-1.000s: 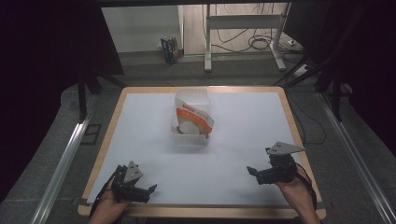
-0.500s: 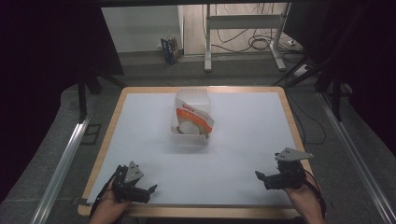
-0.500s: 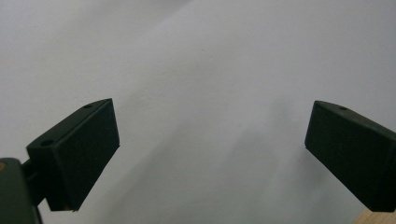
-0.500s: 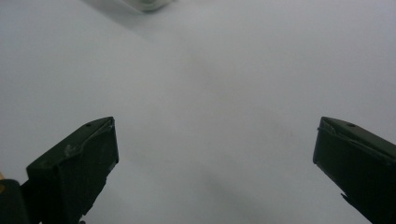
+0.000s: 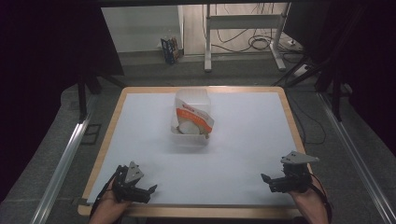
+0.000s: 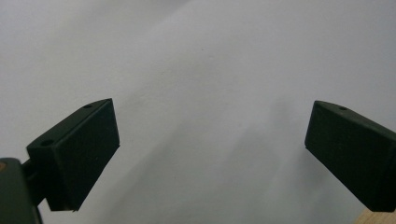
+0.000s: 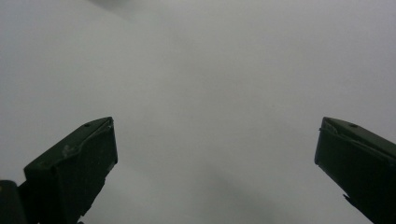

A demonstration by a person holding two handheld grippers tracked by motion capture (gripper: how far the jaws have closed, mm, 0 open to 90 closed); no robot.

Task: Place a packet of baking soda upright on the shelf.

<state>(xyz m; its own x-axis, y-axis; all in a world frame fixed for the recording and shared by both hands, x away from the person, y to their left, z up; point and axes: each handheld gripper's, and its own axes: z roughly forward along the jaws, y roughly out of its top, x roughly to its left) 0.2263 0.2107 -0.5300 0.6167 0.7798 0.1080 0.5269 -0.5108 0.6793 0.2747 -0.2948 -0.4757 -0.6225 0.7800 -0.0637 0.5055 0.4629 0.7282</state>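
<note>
Centrally, a clear boxy plastic container [image 5: 190, 119] with a crinkled packet [image 5: 196, 117] inside.

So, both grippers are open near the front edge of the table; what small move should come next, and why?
Probably move the right gripper forward toward the clear tub at mid-table. Both it and the left gripper are open, hold nothing, and sit far from the tub, which holds an orange-and-white bag.

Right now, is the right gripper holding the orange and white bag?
No, the right gripper is open near the table's front edge, apart from the bag in the clear container.
</note>
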